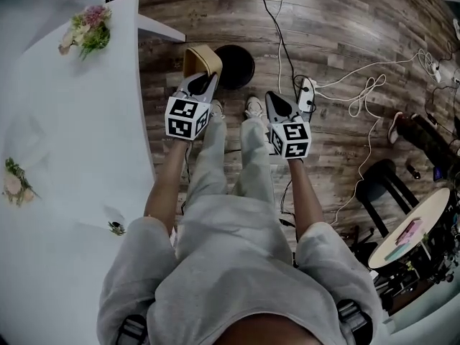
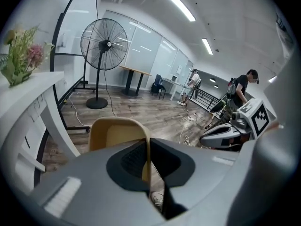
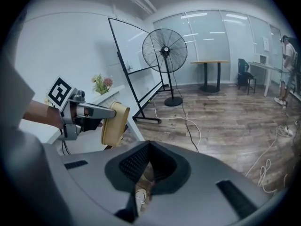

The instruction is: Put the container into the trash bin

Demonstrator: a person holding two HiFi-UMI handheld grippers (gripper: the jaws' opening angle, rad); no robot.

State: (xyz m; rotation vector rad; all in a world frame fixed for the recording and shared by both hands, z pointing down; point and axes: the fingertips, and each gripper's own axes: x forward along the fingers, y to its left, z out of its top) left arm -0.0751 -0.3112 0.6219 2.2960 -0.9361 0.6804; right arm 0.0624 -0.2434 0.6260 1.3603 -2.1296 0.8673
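The container [image 1: 202, 58], a tan tub, is hanging tipped on its side in the air above the wood floor [image 1: 345, 27]. Its open mouth is facing the left gripper [image 1: 205, 85]. That gripper's jaws are pinching one thin wall of the container, one jaw inside the tub and one outside. In the head view the container is showing just left of the round black bin [image 1: 239, 66], overlapping the bin's left rim. Whether it is over the opening cannot be told.

The right gripper [image 1: 275, 100] is hovering beside the left one, apart from the container, with its jaws pressed together on nothing. Both grippers are pointing forward and down over the person's shoes [image 1: 253, 107].

A white table [image 1: 79, 142] is running along the person's left, with flowers [image 1: 88, 29] lying near its far end. Right of the bin, a power strip [image 1: 307, 94] and looping cables [image 1: 359, 92] are lying on the floor. Farther off, a standing fan [image 2: 104, 44] is showing, with a whiteboard [image 3: 129, 46] near it, and other people are standing in the distance.
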